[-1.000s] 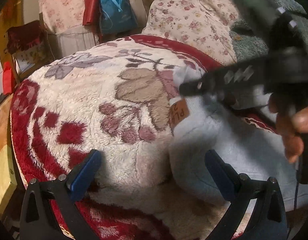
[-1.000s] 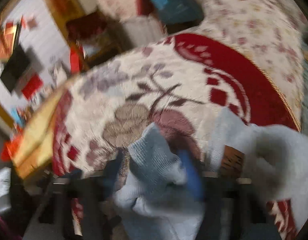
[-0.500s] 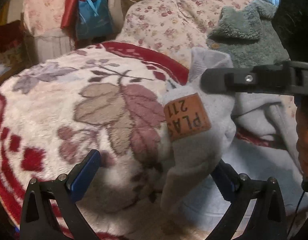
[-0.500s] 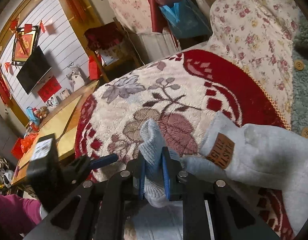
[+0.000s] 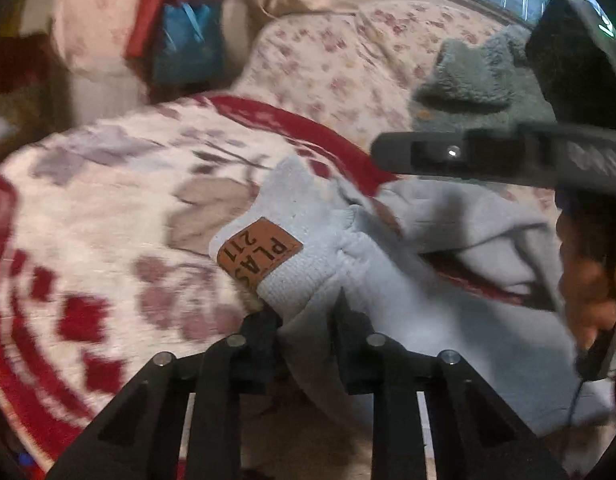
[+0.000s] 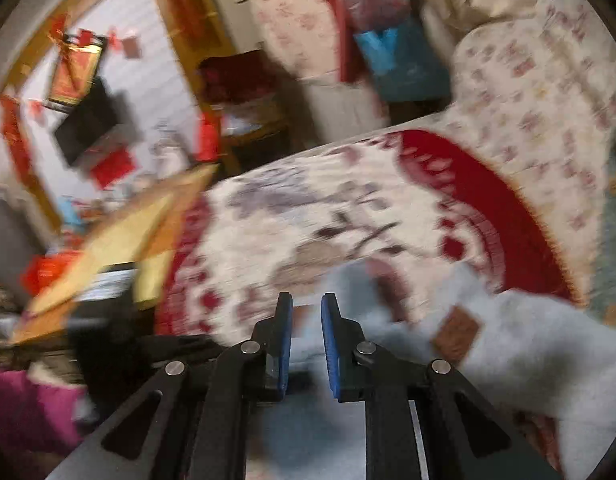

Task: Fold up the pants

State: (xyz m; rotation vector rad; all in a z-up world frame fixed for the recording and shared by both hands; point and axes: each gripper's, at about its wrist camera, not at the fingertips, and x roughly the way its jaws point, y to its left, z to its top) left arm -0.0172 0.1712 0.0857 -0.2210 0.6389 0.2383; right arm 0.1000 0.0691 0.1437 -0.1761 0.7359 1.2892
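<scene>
Early in folding. Light grey-blue fleece pants (image 5: 428,312) with brown patch, lower right of frame, rumpled on red-and-cream floral plush blanket (image 5: 107,240). Left tool (image 5: 308,320) just closed, pinching ribbed cuff. Right tool (image 6: 306,344) nearly pressed together; hold on cloth unclear. Flattening, folding left.

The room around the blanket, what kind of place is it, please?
Probably a lived-in home room, a bedroom or sitting room. The pants lie on a plush red-and-cream blanket, floral bedding is piled behind, and a dark flat screen hangs on a wall with red decorations.
</scene>
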